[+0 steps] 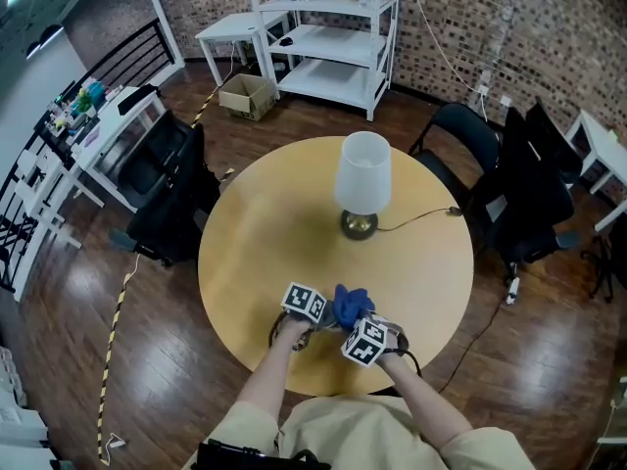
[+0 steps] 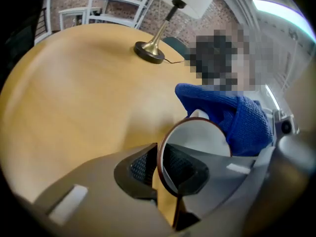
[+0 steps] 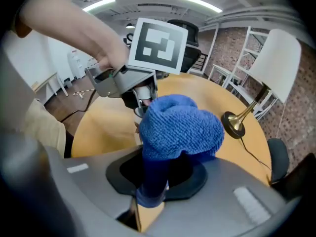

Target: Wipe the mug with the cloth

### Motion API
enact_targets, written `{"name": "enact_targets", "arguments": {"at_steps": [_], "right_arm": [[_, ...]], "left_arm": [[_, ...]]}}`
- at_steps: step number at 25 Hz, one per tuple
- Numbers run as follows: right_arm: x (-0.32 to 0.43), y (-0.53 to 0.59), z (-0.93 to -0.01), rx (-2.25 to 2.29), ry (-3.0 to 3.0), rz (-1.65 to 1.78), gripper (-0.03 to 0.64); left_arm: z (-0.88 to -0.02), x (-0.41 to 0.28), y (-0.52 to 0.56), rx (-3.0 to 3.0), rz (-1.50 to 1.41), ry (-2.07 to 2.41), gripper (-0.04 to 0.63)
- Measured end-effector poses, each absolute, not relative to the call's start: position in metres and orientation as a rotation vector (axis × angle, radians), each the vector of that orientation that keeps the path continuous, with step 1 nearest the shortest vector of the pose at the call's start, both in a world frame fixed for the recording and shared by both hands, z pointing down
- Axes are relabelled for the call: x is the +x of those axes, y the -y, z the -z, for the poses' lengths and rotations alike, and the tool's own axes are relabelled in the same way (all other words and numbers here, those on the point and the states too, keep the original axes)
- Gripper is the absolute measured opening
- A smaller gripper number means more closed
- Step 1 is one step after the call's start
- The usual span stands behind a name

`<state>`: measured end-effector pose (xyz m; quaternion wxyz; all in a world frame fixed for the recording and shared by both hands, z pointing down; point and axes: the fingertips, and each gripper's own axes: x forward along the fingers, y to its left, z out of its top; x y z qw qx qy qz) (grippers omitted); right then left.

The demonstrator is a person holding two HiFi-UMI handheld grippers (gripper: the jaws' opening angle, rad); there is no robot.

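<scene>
In the left gripper view a mug [image 2: 200,141], white inside with a brown rim, lies tilted toward the camera. My left gripper [image 2: 159,168] is shut on its rim, one pad inside the wall and one outside. A blue knitted cloth [image 2: 240,121] presses against the mug's far side. In the right gripper view my right gripper [image 3: 155,177] is shut on that cloth [image 3: 180,126], which bunches up above the jaws and hides most of the mug. In the head view both grippers, left [image 1: 306,305] and right [image 1: 366,342], meet over the table's near edge with the cloth [image 1: 350,304] between them.
A round wooden table [image 1: 265,233] carries a lamp [image 1: 362,179] with a white shade and brass base near its middle. The lamp's cable [image 1: 421,217] runs off to the right. Black chairs [image 1: 167,199] stand around the table, and white shelving [image 1: 328,37] stands at the back.
</scene>
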<state>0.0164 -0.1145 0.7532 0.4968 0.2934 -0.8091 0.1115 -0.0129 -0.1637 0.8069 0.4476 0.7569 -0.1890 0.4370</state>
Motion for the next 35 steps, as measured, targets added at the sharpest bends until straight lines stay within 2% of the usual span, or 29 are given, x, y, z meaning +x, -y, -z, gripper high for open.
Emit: {"name": "enact_targets", "arguments": {"at_steps": [5, 9, 25, 35], "right_arm": [[0.011, 0.107, -0.758, 0.635, 1.944, -0.200, 0.080], [0.002, 0.099, -0.760, 0.646, 1.925, -0.176, 0.080], [-0.012, 0.070, -0.770, 0.485, 1.858, -0.013, 0.079], [-0.033, 0.048, -0.796, 0.411, 1.873, -0.087, 0.078]], "left_arm": [[-0.810, -0.022, 0.167, 1.671, -0.831, 0.590, 0.032], [-0.812, -0.026, 0.161, 1.569, -0.735, 0.641, 0.028], [-0.817, -0.034, 0.138, 1.400, -0.716, 0.638, 0.023], [-0.813, -0.032, 0.136, 1.424, -0.725, 0.652, 0.023]]}}
